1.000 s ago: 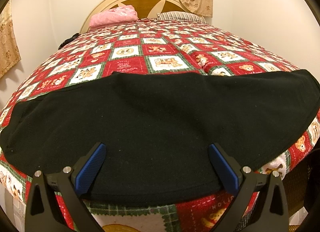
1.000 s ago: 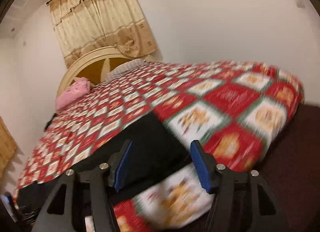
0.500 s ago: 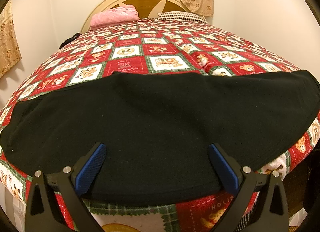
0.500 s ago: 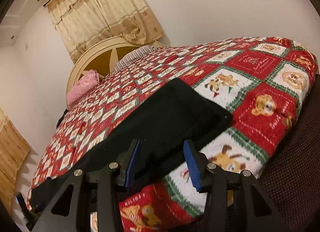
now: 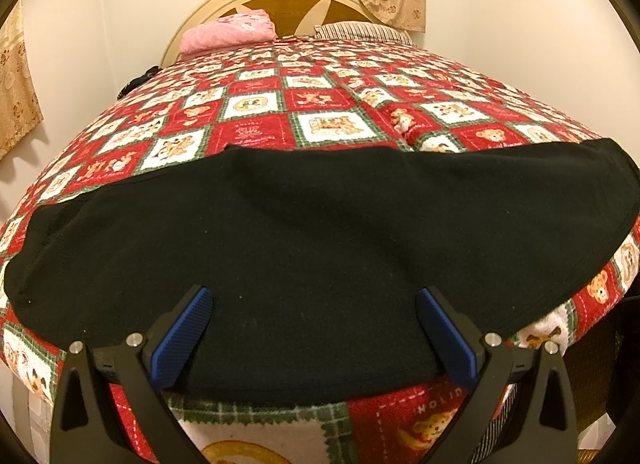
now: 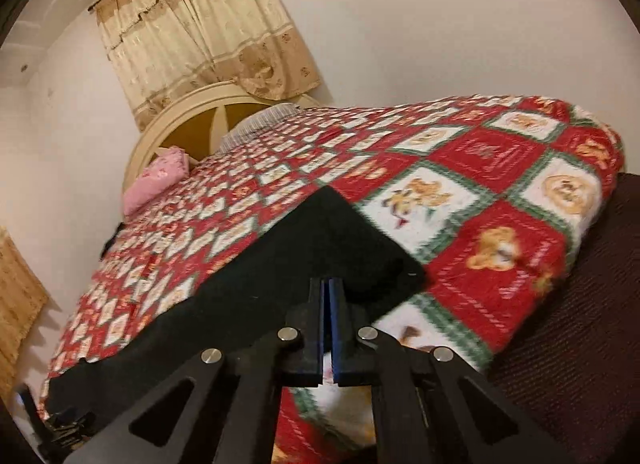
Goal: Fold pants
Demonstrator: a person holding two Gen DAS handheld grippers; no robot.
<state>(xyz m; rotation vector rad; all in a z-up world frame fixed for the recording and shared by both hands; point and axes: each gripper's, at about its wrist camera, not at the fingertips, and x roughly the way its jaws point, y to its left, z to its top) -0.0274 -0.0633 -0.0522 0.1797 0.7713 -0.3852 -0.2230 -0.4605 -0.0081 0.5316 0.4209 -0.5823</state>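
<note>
Left wrist: flat black fleecy pants (image 5: 320, 232) (quilt (image 5: 320, 100) checkered).

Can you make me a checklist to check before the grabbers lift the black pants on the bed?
1. Pants lie flat on the blanket: ok.
2. Right gripper shut: ok.
3. Right fingers really pinching the pants' edge: cannot tell.
4. Left gripper gripping the pants: not ok, it is open above them.
5. Nothing lying on the pants: ok.
6. Pillow far from the pants: ok.
</note>
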